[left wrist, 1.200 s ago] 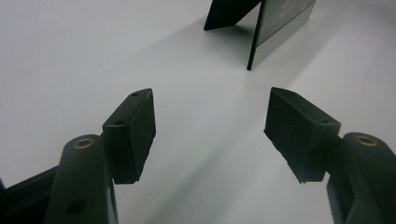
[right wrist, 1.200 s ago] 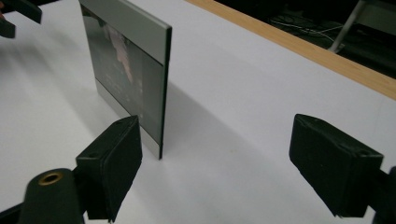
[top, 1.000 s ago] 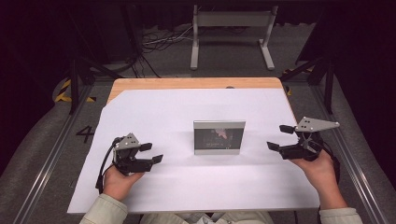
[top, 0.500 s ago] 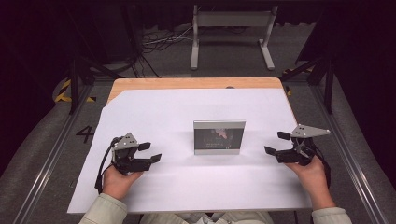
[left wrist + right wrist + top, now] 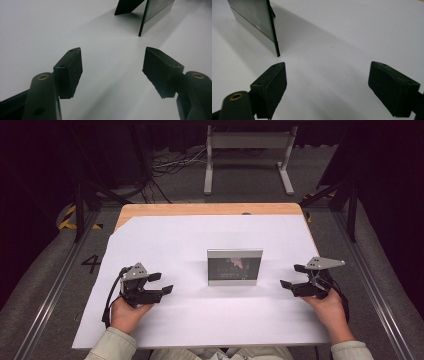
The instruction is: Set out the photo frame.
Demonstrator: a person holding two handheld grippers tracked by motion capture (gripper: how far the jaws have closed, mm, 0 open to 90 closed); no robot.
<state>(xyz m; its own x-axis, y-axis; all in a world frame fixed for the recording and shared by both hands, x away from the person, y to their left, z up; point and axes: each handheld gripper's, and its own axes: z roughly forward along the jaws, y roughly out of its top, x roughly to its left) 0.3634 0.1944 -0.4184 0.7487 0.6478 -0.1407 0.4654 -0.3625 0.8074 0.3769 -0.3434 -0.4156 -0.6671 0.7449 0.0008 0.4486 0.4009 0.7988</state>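
The picture frame (image 5: 234, 267) had a silver-grey border around a dark picture with a faint pinkish patch and pale lettering. Its edge looked dark green in the right gripper view (image 5: 272, 37). At its nine o'clock, the left gripper (image 5: 161, 283) was black with a grey plate; at three o'clock, the right gripper (image 5: 293, 277) matched. The white sheet (image 5: 210, 320) covered an orange-brown wooden table (image 5: 200, 209). Both sleeves were pale beige.

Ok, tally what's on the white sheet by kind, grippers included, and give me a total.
Frame: 1, standing upright in the middle
Grippers: 2, left gripper and right gripper, both open, one on each side of the frame
Total: 3
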